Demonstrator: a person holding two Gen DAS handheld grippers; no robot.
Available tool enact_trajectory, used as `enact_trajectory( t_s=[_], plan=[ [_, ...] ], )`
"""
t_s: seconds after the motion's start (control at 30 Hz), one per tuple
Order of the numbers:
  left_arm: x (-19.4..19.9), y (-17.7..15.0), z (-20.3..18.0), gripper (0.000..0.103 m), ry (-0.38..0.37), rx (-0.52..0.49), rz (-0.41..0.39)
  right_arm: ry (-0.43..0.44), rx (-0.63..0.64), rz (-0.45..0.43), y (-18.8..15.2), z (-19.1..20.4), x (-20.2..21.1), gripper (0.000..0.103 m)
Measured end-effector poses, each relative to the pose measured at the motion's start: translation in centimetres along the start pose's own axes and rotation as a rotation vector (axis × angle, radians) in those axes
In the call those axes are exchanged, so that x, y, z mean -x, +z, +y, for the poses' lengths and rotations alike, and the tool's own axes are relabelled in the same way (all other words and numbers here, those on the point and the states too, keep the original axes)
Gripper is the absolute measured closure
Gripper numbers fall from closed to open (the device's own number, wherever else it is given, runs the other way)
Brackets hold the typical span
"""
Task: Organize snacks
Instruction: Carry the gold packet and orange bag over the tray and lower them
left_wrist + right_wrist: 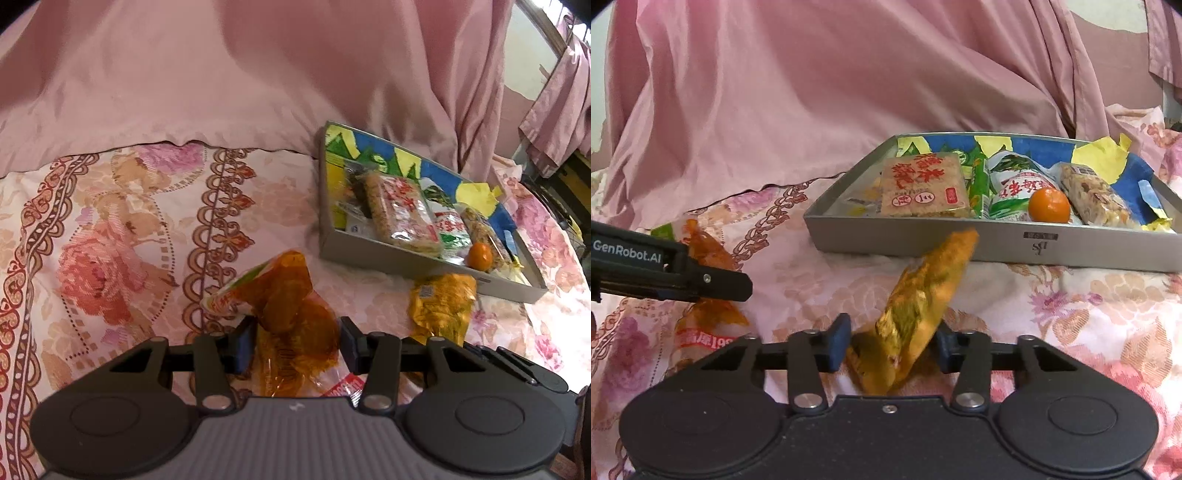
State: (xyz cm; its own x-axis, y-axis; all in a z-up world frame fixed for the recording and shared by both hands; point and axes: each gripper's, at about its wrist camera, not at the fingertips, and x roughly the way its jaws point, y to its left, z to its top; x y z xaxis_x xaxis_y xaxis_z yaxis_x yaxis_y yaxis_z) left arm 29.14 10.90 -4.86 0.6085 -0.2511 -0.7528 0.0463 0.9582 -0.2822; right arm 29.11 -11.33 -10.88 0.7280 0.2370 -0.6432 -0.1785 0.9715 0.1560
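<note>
A grey tray (373, 264) (923, 242) with coloured paper lining lies on the floral bedsheet. It holds a rice-cracker pack (402, 210) (921, 186), green packets (1015, 188), a nut bar (1097, 195) and a small orange (480, 255) (1049, 205). My left gripper (297, 341) is shut on a crinkled orange cellophane snack bag (291, 306), also seen in the right wrist view (709, 258). My right gripper (892, 341) is shut on a gold foil snack packet (923, 299) (441, 306), tilted up toward the tray's front wall.
A pink quilt (812, 92) is bunched behind the tray. The left gripper's black body (665, 273) reaches in from the left in the right wrist view. Pink curtains (554, 110) hang at the far right. The floral sheet (110, 240) spreads to the left.
</note>
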Motion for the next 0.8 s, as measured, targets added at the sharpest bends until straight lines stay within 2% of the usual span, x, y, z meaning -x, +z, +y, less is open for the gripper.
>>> enact_trajectory(
  t_s=[0.07,0.17,0.57,0.8],
  plan=[
    [0.1,-0.1,-0.5,0.052,-0.006,-0.015,0.001,0.012,0.027,-0.008,-0.2,-0.1,0.7,0.077],
    [0.1,-0.4,-1.4,0.052,-0.019,-0.03,0.013,0.013,0.073,-0.021,-0.5,0.0,1.7,0.081],
    [1.0,-1.4,-5.2,0.052,-0.055,-0.122,0.053,-0.01,0.063,-0.066,-2.0,-1.7,6.5,0.084],
    [0.3,1.2,-8.2,0.052,-0.131,-0.131,0.047,-0.043,0.045,-0.11,-0.8,-3.4,8.8,0.084]
  ],
)
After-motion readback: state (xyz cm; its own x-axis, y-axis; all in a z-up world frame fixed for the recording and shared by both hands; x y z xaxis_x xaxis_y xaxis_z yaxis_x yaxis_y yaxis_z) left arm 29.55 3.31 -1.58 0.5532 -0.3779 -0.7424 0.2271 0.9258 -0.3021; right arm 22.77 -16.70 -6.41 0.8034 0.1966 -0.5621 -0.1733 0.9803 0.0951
